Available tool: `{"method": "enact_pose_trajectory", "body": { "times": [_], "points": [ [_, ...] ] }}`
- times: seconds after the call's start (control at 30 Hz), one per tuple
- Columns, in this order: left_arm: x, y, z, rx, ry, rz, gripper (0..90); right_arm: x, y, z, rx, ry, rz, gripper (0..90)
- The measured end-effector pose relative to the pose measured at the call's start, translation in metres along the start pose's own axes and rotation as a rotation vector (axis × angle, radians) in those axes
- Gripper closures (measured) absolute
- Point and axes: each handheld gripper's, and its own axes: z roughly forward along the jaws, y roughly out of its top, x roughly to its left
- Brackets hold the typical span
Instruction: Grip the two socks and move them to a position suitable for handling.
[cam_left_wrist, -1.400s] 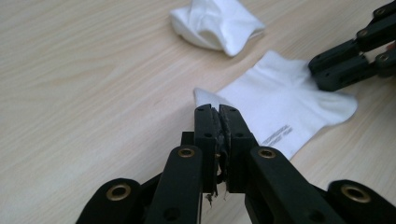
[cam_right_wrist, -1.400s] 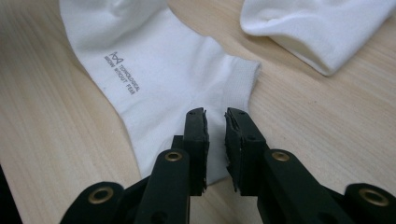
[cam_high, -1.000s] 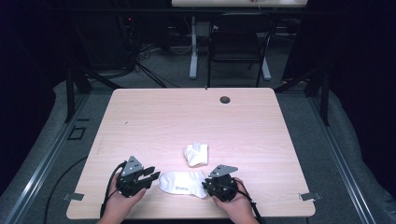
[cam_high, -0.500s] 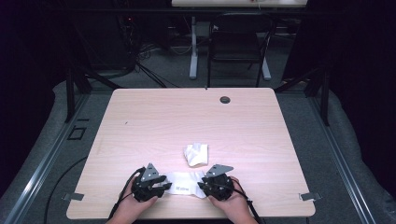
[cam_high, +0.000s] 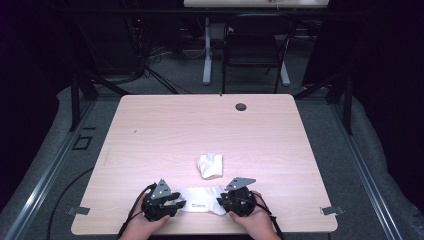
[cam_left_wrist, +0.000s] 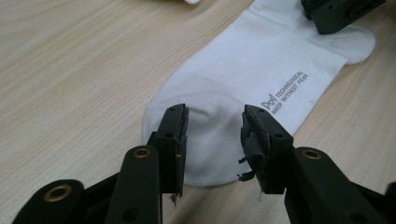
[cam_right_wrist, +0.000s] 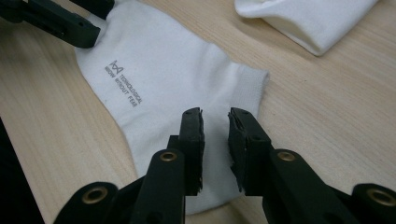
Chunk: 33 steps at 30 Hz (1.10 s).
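Jaws of the left gripper (cam_left_wrist: 212, 135) stand apart over the toe end of the flat white sock (cam_left_wrist: 261, 88), having just been opening; the cloth lies between them, but the pads do not press on it. The right gripper (cam_right_wrist: 215, 128) holds its jaws narrowly parted above the cuff end, also without a pinch. In the high view the sock (cam_high: 200, 205) lies at the lower middle of the frame, stretched between the two grippers on the worktop (cam_high: 165, 130), with a second, bundled sock (cam_high: 210, 165) just above it. Judging by its thin knit, the flat sock is light, limp and not fragile; it will sag and fold wherever it is unsupported. Best holds look like the ribbed cuff edge and the toe tip.
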Motion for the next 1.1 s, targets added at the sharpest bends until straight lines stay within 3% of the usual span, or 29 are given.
{"method": "enact_pose_trajectory", "body": {
  "times": [0.1,0.27,0.47,0.6,0.73,0.8,0.93,1.0,1.1],
  "points": [
    [0.001,0.001,0.001,-0.005,-0.014,0.006,56.3,-0.001,0.001,-0.002,0.001,0.016,-0.005,68.7],
    [0.001,0.003,-0.001,-0.037,-0.007,0.018,52.3,-0.004,0.003,-0.009,-0.072,0.004,-0.002,61.0],
    [0.007,0.006,-0.004,-0.058,0.022,0.022,51.2,-0.006,0.004,-0.012,-0.110,-0.019,-0.021,58.5],
    [0.014,0.008,-0.005,-0.064,0.027,-0.010,54.9,-0.007,0.006,-0.012,-0.114,-0.052,-0.028,60.3],
    [0.023,0.014,-0.006,-0.077,0.057,-0.017,55.0,-0.010,0.012,-0.010,-0.126,-0.055,0.026,60.4],
    [0.026,0.018,-0.006,-0.088,0.083,-0.024,55.0,-0.012,0.016,-0.009,-0.124,-0.063,0.027,60.5],
    [0.036,0.027,-0.003,-0.092,0.078,-0.060,50.9,-0.015,0.025,-0.008,-0.134,-0.077,0.023,60.5],
    [0.039,0.031,-0.002,-0.107,0.095,-0.070,50.7,-0.017,0.029,-0.008,-0.145,-0.082,0.028,60.4],
    [0.042,0.037,0.000,-0.134,0.078,-0.070,49.5,-0.019,0.036,-0.006,-0.154,-0.097,0.026,60.4]
  ]
}}
